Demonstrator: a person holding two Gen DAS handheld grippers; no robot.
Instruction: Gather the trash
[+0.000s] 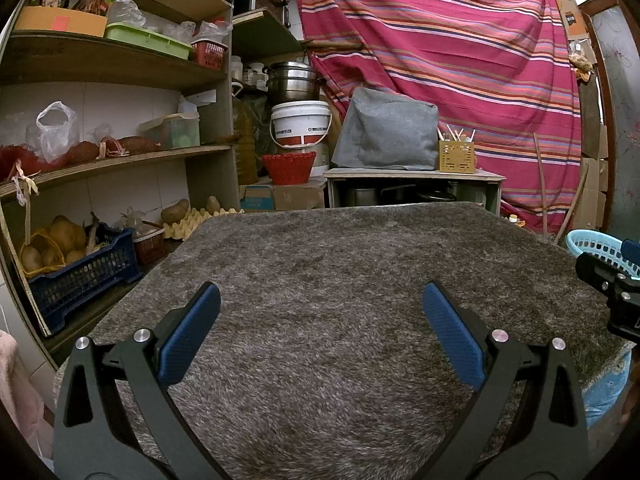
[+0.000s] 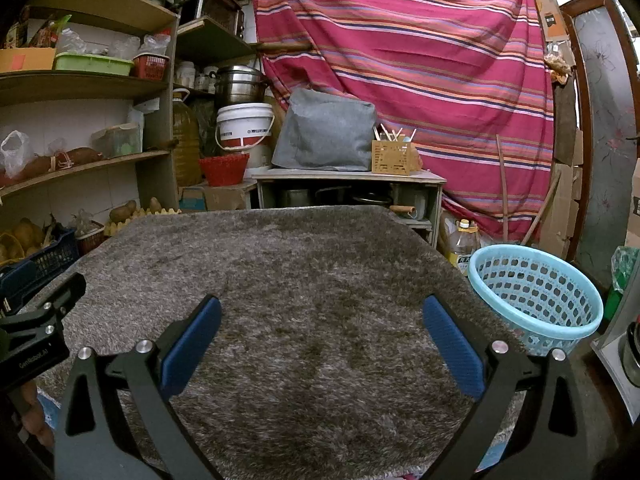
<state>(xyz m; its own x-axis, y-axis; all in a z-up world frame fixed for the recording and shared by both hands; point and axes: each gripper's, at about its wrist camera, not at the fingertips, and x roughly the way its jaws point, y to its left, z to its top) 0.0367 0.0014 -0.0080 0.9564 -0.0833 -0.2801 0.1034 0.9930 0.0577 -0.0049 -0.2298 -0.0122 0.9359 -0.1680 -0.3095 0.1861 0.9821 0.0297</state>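
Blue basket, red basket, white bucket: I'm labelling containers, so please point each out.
Blue basket (image 2: 536, 296): right wrist view, perforated side wall.
Red basket (image 1: 287, 168): left wrist view, front wall.
White bucket (image 1: 300, 124): left wrist view, front face.

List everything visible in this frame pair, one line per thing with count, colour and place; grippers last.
rug: one, grey-brown shaggy, covering the table in front.
laundry basket: one, light blue, perforated, right of the table; looks empty.
striped cloth: one, red with stripes, hung across the back.
grey cover: one, over a boxy shape on the low cabinet.
utensil holder: one, tan, beside the grey cover.
white bucket: one, red band, below the steel pots.
red basket: one, under the bucket.
oil bottle: one, yellow, behind the blue basket.
blue crate: one, lowest shelf, with potatoes.
trash: none seen on the rug.
left gripper: open, empty, over the rug.
right gripper: open, empty, over the rug.
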